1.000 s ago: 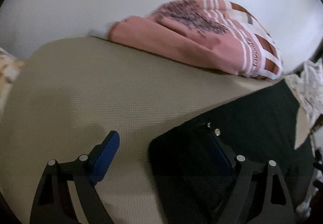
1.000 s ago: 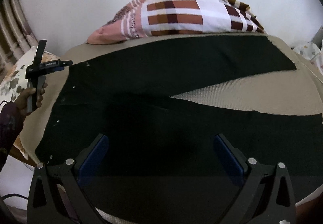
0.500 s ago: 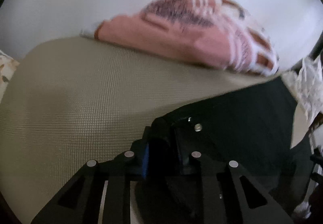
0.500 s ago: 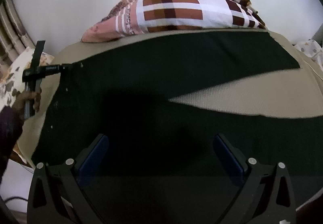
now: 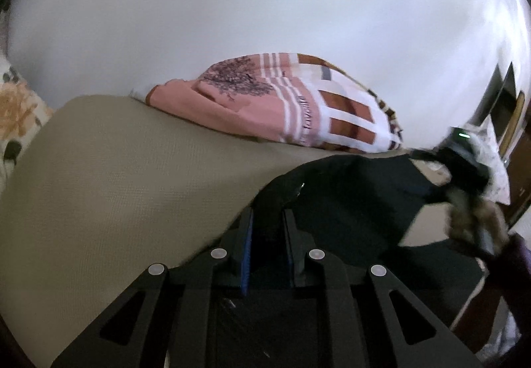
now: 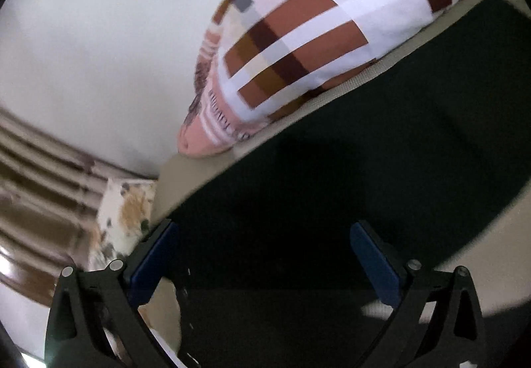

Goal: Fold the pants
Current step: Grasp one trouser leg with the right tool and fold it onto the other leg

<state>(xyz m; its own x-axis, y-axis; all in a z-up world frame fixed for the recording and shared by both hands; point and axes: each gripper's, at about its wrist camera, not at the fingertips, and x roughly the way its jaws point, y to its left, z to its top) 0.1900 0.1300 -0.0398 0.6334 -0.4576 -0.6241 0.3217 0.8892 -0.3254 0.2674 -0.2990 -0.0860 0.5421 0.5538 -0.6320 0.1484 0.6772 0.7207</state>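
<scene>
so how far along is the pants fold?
Early. Done: left gripper is shut on a corner of the black pants, lifting it off the beige bed. In hand: the first fold. Left: right gripper is open over the cloth; no completed fold shows.

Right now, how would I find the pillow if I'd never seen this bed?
Look at the big tan bed against the plain white wall. At its far edge, just beyond the black pants, lies the pillow. It is the only puffy thing there, pink at one end with brown and white checks at the other.
</scene>
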